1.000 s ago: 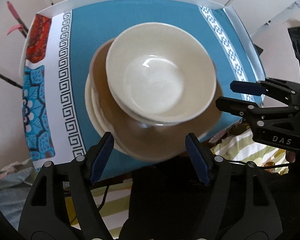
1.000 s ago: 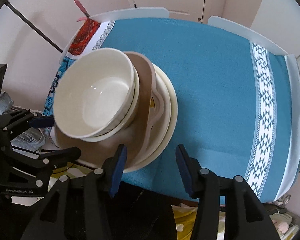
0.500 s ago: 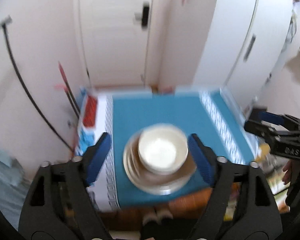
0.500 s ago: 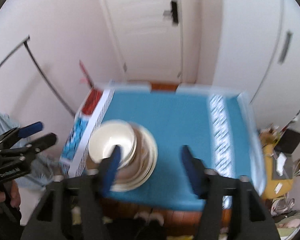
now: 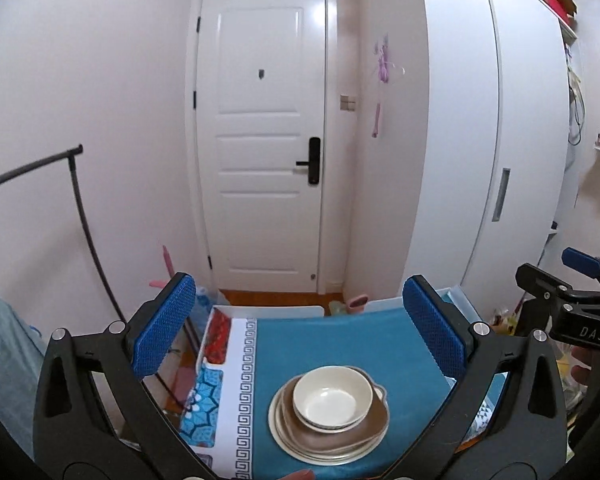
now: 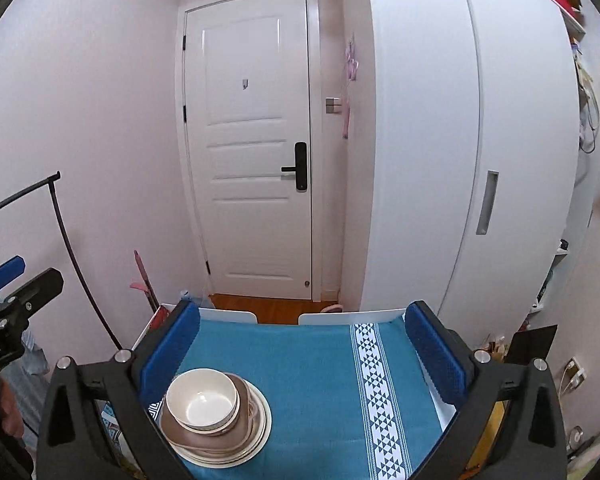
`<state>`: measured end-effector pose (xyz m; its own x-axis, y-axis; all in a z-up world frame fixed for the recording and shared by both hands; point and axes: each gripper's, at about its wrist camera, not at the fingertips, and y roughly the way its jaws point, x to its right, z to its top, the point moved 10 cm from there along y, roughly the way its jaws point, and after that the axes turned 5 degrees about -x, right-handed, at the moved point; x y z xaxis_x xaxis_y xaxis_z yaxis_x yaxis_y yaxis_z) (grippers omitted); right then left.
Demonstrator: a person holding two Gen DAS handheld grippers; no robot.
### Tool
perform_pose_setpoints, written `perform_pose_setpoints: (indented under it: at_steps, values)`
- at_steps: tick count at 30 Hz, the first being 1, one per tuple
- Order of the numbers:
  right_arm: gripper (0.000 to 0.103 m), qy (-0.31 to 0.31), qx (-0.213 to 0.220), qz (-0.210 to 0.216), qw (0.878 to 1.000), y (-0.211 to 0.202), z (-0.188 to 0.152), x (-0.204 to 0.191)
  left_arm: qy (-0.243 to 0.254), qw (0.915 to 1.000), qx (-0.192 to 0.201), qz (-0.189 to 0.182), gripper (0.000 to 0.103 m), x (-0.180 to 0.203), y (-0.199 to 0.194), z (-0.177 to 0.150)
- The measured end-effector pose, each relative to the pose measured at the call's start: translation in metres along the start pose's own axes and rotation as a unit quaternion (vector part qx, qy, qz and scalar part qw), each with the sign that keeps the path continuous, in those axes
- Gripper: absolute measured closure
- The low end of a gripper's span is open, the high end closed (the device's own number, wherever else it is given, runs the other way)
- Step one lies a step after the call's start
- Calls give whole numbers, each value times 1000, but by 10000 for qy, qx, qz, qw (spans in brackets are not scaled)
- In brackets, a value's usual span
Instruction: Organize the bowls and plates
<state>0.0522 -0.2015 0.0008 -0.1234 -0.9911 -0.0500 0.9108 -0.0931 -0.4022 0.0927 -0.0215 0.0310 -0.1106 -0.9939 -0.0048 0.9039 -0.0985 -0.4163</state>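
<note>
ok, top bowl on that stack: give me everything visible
The cream bowl is round, deep and glossy, ceramic by its look, with a plain empty inside. It sits upright, nested in a second cream bowl whose rim shows just below it. Both rest on a brown plate atop pale plates, near the front left of the blue tablecloth. No fingers touch it.

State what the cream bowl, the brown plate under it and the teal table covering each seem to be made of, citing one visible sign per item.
Cream bowl: probably glazed ceramic, though melamine is possible; its smooth inside shows a soft sheen.
Brown plate: likely ceramic or plastic with a duller, matte-looking surface; the material is unclear.
Teal tablecloth: woven fabric; matte, with a patterned white band running through it.
</note>
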Motion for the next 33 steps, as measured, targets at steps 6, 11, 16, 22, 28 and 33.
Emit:
perform_pose_setpoints:
  at_steps: [6,11,16,22,28,33]
  values:
    - [1,33,166,-129,9998,-10,3,3,92,9999,73,31,0,6,-5,-2]
    - [1,22,197,-169,9997,-14,3,2,97,9999,94,-13,0,10,-7,-3]
    - [1,28,210,-176,9996,-14,3,2,127,9998,141,30,0,10,-11,-3]
    - [1,21,201,-188,9996,-14,0,1,133,9998,131,43,0,11,-12,-3]
    - [1,11,195,-196,9996,-14,0,1,155,9998,135,71,0,12,-12,-2]
    - [1,19,138,-221,9997,-11,-1,2,151,9998,140,73,0,13,-13,-2]
